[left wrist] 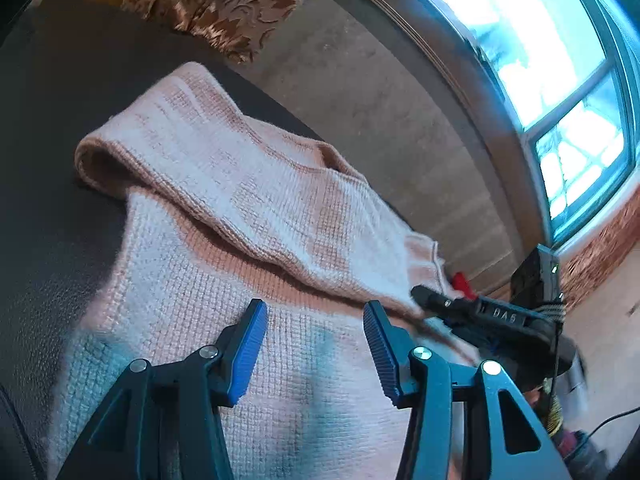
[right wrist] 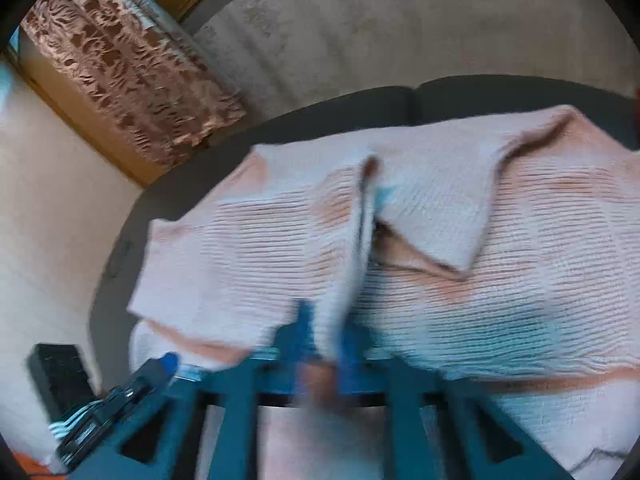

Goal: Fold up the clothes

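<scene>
A pale pink knitted sweater (left wrist: pixel 240 200) lies on a dark grey seat (left wrist: pixel 52 128). A sleeve is folded across its body. My left gripper (left wrist: pixel 316 344) is open with blue pads, low over the sweater's body, holding nothing. My right gripper (left wrist: pixel 460 308) shows at the right of the left wrist view, at the sweater's edge. In the right wrist view, which is blurred, my right gripper (right wrist: pixel 328 340) is shut on a raised fold of the sweater (right wrist: pixel 500 260), with cloth pinched between the blue pads.
A concrete wall (left wrist: pixel 380 92) stands behind the seat. A bright window (left wrist: pixel 540 60) is at the upper right and a brown patterned curtain (right wrist: pixel 132 68) hangs beside it. A black box (right wrist: pixel 60 376) and cables lie on the floor at the lower left.
</scene>
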Demonstrator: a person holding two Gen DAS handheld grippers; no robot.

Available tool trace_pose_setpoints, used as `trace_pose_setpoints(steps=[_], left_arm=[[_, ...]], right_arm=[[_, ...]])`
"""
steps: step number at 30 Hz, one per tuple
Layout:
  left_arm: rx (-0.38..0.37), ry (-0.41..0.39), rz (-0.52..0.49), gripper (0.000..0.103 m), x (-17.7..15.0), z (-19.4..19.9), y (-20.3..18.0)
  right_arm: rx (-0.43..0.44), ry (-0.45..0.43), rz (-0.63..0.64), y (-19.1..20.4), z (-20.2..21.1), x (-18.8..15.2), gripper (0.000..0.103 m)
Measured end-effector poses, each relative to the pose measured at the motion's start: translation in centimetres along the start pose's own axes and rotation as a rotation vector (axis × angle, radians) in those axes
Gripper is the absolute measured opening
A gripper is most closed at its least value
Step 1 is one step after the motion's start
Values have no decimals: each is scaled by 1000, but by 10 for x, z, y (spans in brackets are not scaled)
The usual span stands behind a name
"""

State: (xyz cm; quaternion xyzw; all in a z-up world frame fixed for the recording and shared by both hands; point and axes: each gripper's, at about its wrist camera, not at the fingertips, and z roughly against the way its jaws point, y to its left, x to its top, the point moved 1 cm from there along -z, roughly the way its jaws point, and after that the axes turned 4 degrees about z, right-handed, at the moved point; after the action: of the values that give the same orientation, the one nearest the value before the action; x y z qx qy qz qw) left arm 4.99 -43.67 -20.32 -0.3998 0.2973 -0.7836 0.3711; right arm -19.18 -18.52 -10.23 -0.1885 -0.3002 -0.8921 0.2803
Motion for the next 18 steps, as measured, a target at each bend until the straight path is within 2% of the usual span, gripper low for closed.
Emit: trace_pose_setpoints(steps=[4, 7, 11, 13, 18], left_arm=[[-102, -53, 142, 57, 16, 12, 12], [-121, -71, 188, 61, 29, 12, 14], [-140, -86, 230, 61, 44, 11, 13], [-142, -79, 212, 62, 43, 7, 8], [-108, -48, 206, 62, 33, 11, 18]], right_arm=[[61, 14, 56, 25, 14, 19, 7], [86, -23, 132, 53, 38, 43, 7], [56, -86, 219, 71, 76, 72, 7], [-6, -120, 234, 61, 98, 79, 7], [-106, -147, 115, -2, 124, 70, 7]])
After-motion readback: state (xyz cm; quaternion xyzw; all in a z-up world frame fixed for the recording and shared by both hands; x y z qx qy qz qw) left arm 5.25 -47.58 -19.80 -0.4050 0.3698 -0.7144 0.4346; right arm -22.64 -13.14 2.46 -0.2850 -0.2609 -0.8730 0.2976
